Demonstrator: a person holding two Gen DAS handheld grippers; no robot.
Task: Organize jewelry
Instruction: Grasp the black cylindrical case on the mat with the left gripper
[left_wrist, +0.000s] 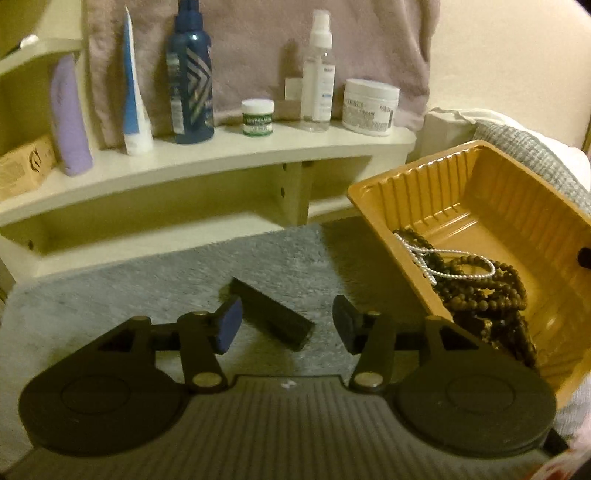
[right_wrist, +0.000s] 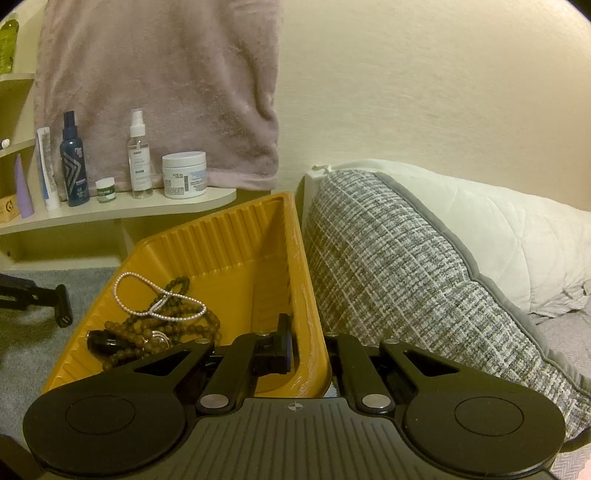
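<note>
Lying over a grey rug (left_wrist: 110, 295), the scene was backed by a cream shelf (left_wrist: 207, 162) with a pink towel (left_wrist: 258, 48) hanging behind it. A grey woven cushion (right_wrist: 406, 266) leaned against the right side of the tray, a white pillow (right_wrist: 498, 236) behind it.

Yellow ribbed tray (left_wrist: 480, 192) sat tilted at the rug's right edge, touching the cushion. Right gripper (right_wrist: 310, 354) straddled the tray's right wall, one finger inside, one outside, clamped on that wall. Left gripper (left_wrist: 286, 323) hovered over the rug, jaws wide, holding nothing; a black bar-shaped box (left_wrist: 273, 314) lay on the rug between its fingers.

Shelf top carried a blue spray bottle (left_wrist: 190, 81), clear spray bottle (left_wrist: 317, 74), white jar (left_wrist: 371, 107), lilac bottle (left_wrist: 70, 122), white-blue tube (left_wrist: 135, 96) and a small green-labelled jar (left_wrist: 257, 116).

In the tray's near-left corner: brown bead strands (right_wrist: 166, 325) heaped, a white pearl string (right_wrist: 159, 299) looped on top, a black piece (right_wrist: 103, 341) beside them.
</note>
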